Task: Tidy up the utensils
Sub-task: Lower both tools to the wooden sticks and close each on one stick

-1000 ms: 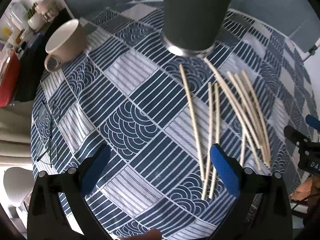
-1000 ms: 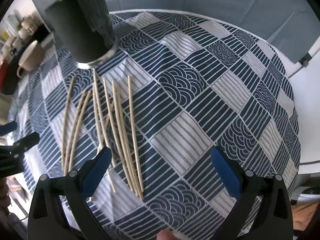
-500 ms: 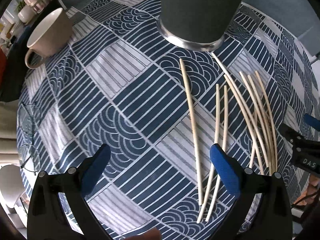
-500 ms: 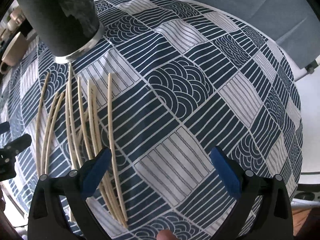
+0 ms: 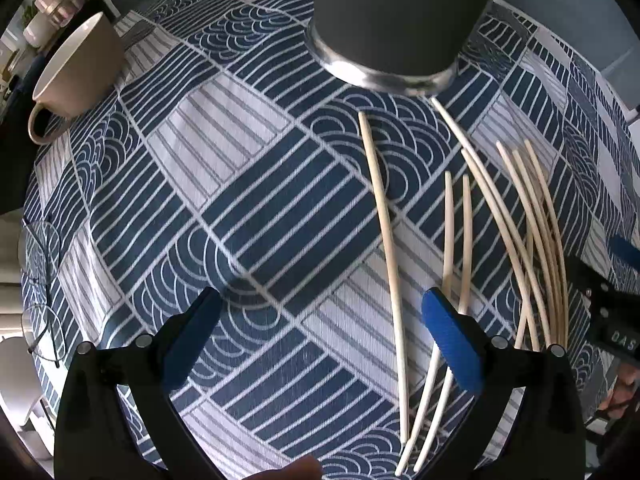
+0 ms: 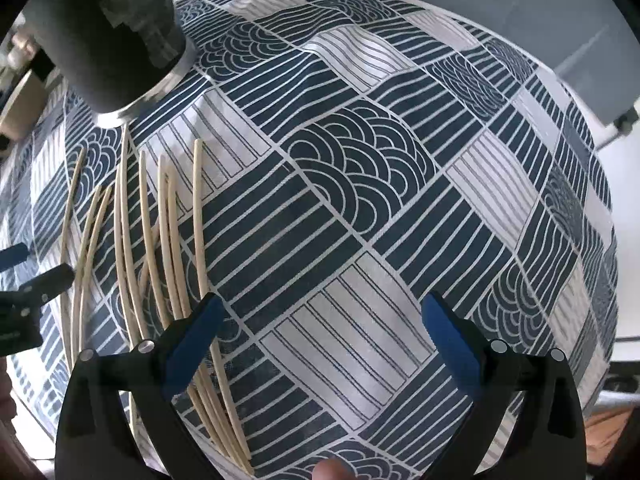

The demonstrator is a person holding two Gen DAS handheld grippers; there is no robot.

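The surface (image 5: 248,184) is covered with a blue-and-white patterned cloth, and on it a scatter of pale wooden chopsticks (image 5: 384,248) lies loose, most of them running roughly side by side from the near edge toward a dark cup (image 5: 400,12) with a shiny metal base; the cup stands upright at the far side, and one stick's far tip lies just beside its base; the left gripper (image 5: 320,344) hangs low over the cloth with its jaws spread wide and nothing between them; its right finger (image 5: 452,344), padded in blue, sits over a pair of chopsticks that lie close together, though I cannot tell whether it touches them; a single stick lies in the gap between the fingers, nearer the right one; the right gripper (image 6: 320,344) is likewise released, jaws wide apart and holding nothing, with its left finger (image 6: 192,344) over the near ends of the denser bunch of chopsticks (image 6: 168,240), while bare cloth (image 6: 360,200) fills the space between its fingers; each gripper shows at the edge of the other's view, so they are near each other over the sticks; off to the left, well apart from the sticks, a beige mug (image 5: 76,68) stands near the rim, and a pair of wire-framed glasses (image 5: 40,276) lies at the left edge.
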